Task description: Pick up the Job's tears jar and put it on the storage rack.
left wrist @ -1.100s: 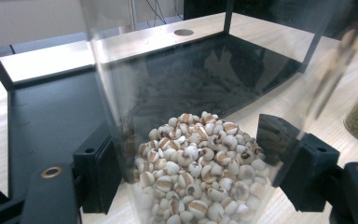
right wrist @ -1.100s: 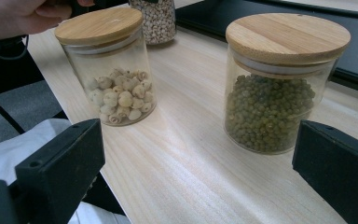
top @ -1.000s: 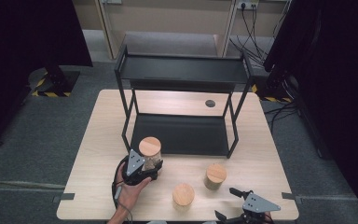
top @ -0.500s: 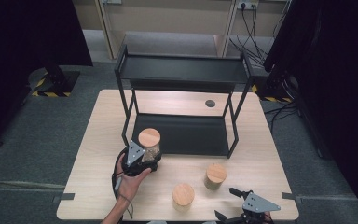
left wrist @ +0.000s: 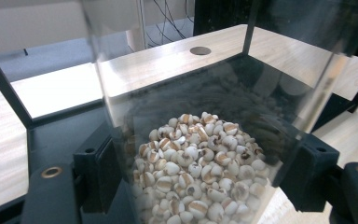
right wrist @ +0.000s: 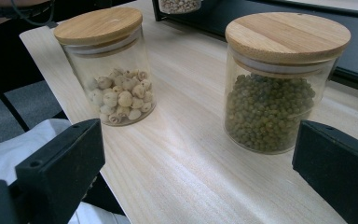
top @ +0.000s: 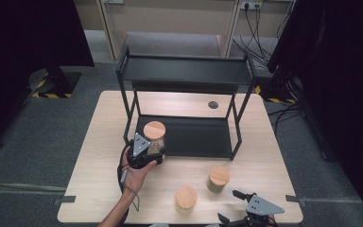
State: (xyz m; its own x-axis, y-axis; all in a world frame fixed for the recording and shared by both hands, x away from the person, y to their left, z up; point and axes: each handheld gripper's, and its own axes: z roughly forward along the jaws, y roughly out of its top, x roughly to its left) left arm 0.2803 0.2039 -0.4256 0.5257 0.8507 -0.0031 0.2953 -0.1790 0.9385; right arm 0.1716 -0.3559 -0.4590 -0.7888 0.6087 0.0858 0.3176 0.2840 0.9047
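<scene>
Held jar: a glass jar of pale grains (top: 154, 138) with a round wooden lid, upright, at the front left corner of the black shelf rack (top: 184, 71), just at the edge of its lower tray.
Left gripper (top: 147, 153): jaws clamped on either side of the jar's glass wall; in the left gripper view the grains (left wrist: 198, 163) lie between the two black jaws.
Left hand (top: 134, 177): comes in from the bottom edge, wrapped around the gripper body.
Right gripper (top: 243, 208): low at the table's front right edge, jaws standing wide apart with nothing between them.
Green bean jar (right wrist: 279, 84): wooden lid on, standing on the table (top: 99, 142) ahead of the right gripper.
Pale seed jar (right wrist: 109, 65): wooden lid on, standing beside the green bean jar, apart from it.
</scene>
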